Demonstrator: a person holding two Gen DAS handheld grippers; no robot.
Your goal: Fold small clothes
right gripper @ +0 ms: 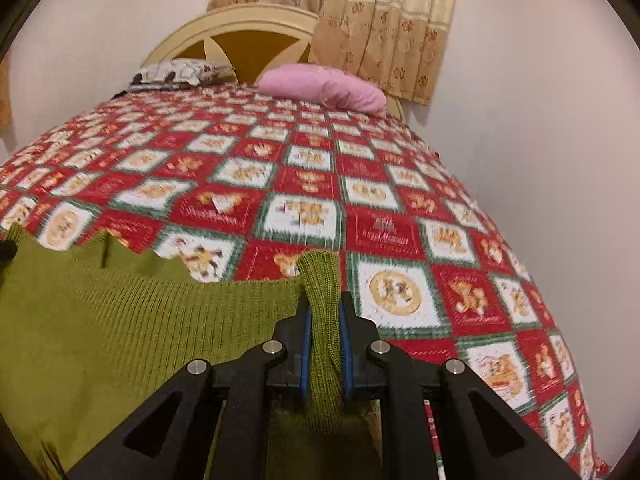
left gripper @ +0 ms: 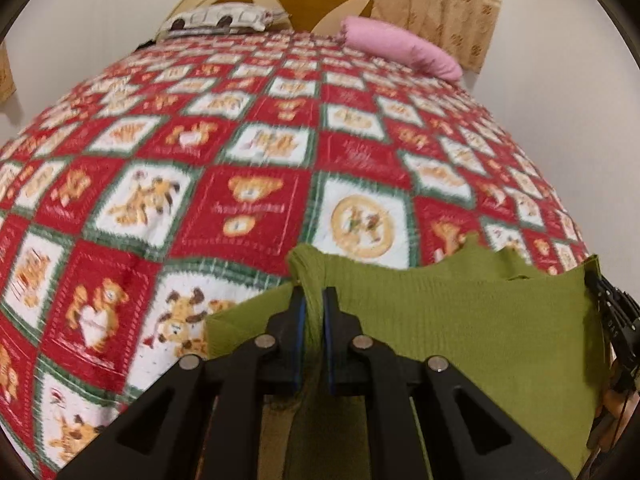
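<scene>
- Grippers first: the left gripper (left gripper: 313, 300) is pinched nearly closed on a bunched fold of the green knit top (left gripper: 460, 320), blue pads squeezing the fabric from both sides.
- Right gripper (right gripper: 325, 304) is doing the same thing, clamped tight on another bunched bit of the same top (right gripper: 120, 320), with a ribbed strip poking out past the fingertips toward 12 o'clock.
- So the top is stretched between the two claws. In the left view it spreads off toward 3 o'clock, in the right view toward 9 o'clock, held up in front of the bed rather than lying flat on it, as far as I can tell.
- Surface is a bed with a red, white and green checked quilt (left gripper: 240, 160) covered in teddy bear squares.
- Up at the far end, around 12 o'clock, there's a pink pillow (right gripper: 324, 86) and a patterned pillow (right gripper: 176, 72) just left of it, both against a cream rounded headboard (right gripper: 240, 28).
- Beige patterned curtain (right gripper: 380, 28) hangs behind, around 1 o'clock, on a plain pale wall (right gripper: 540, 120).
- Everything's a bit blurry.
</scene>
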